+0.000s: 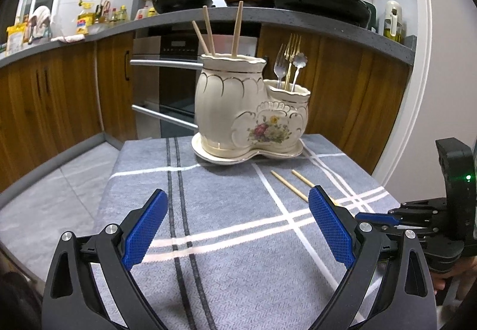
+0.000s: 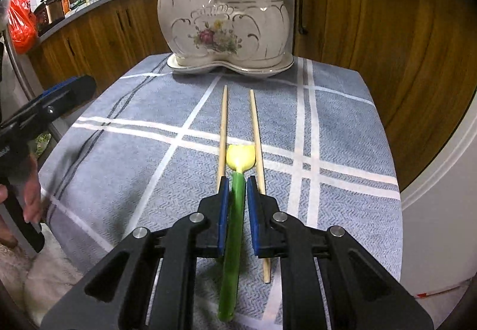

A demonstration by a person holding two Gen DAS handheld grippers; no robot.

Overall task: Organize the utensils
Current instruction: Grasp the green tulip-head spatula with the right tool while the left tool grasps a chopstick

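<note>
1. The right gripper (image 2: 237, 185) points steeply down at the grey checked tablecloth (image 2: 342, 133); its blue pads pinch the green-handled spoon with a yellow bowl (image 2: 235, 228).
2. The spoon lies between two loose wooden chopsticks (image 2: 222, 127) on the near cloth.
3. The left gripper (image 1: 238, 225) hovers over the cloth, fingers spread wide, nothing between them.
4. The cream floral ceramic utensil holder (image 1: 250, 109) stands at the far edge on a matching saucer (image 1: 208, 155).
5. Its taller left compartment holds three chopsticks (image 1: 237, 29); its lower right compartment holds metal forks and a spoon (image 1: 287, 62).
</note>
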